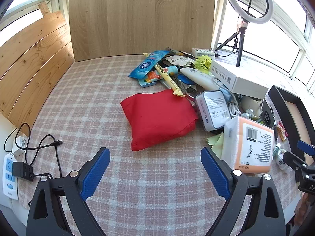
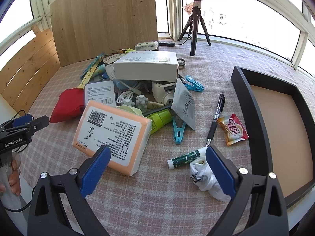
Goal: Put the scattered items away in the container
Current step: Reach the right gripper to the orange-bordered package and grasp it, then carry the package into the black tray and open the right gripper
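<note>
Taking the tissue pack as the landmark and reading leftward first: the left gripper hovers over bare checked cloth on the counter left of the pack, jaws wide apart and holding nothing, with the red pouch just ahead of it. That side offers the most open room, bounded at the far left by a power strip and its cable at the counter's edge, and behind by a wooden board. Behind the pack sits the heap: a tin, a white box, cables and wrappers, all overlapping, so any pull there would likely drag neighbours. Right of the pack the things lie looser: a blue clip, a pen, a Coffee-mate sachet, a green tube and a crumpled white bag. The right gripper hangs here, jaws apart and empty, its right pad just beside the bag. Farthest right lies the black tray, and what shows of its floor is bare, so by my reading nothing has been tidied yet and everything is left. The tray's raised near wall must be cleared on each drop; the strip between it and the loose things is narrow.
</note>
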Demonstrator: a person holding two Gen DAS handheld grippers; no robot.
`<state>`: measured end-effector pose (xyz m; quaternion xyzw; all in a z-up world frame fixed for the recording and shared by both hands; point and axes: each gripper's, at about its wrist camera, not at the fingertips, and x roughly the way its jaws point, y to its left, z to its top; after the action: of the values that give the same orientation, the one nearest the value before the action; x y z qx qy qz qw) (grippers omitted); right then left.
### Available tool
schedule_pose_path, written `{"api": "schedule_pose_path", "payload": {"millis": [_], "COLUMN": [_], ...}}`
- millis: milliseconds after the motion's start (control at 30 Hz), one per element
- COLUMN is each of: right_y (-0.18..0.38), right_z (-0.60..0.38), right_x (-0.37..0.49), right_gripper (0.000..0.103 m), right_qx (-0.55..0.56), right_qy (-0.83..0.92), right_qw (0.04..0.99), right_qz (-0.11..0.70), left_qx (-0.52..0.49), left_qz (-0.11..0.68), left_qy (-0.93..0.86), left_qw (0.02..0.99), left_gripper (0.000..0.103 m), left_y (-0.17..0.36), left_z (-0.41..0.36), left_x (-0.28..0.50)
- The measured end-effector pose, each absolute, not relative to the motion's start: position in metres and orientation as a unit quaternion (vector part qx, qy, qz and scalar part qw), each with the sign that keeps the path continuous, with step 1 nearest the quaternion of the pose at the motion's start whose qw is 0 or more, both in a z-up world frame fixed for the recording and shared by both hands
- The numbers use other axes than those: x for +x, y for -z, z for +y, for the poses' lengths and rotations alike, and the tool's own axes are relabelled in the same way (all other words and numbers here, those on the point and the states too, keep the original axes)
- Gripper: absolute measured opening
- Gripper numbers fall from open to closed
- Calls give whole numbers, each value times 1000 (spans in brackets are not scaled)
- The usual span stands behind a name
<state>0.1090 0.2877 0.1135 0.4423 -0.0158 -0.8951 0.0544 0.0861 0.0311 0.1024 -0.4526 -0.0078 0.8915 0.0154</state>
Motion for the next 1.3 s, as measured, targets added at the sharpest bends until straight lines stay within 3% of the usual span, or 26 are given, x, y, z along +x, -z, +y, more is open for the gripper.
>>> {"api": "schedule_pose_path", "payload": {"millis": [267, 333, 400, 467, 633, 800, 933, 1300], "right_y": [-112, -109, -103, -95, -85, -83, -82, -111], "right_z": [282, 282, 281, 282, 288, 278, 275, 294], "right_x": [104, 102, 97, 91, 80, 72, 67, 73], "right_gripper": [94, 83, 63, 55, 55, 42, 32, 32], "right_qx": [443, 446, 458, 473, 493, 499, 509, 498], "right_qy": [893, 892, 886, 878, 860, 855, 845, 844], "right_qw": [73, 72, 72, 69, 97, 120, 139, 162], "right_qz": [-15, -20, -24, -33, -85, -76, -88, -115], "left_qx": [-451, -456, -461, -463, -478, -491, -495, -468], "left_qz": [13, 14, 21, 30, 47, 42, 32, 4], "left_qy": [-890, -887, -883, -881, -866, -852, -848, -864], "left_qw": [65, 78, 87, 98, 138, 178, 186, 185], "left_gripper": [82, 72, 65, 62, 53, 42, 41, 41], "left_y": [-109, -107, -103, -99, -87, -79, -77, -114], "left_z": [83, 90, 97, 105, 121, 131, 134, 139], "left_x": [77, 76, 75, 72, 66, 64, 65, 78]}}
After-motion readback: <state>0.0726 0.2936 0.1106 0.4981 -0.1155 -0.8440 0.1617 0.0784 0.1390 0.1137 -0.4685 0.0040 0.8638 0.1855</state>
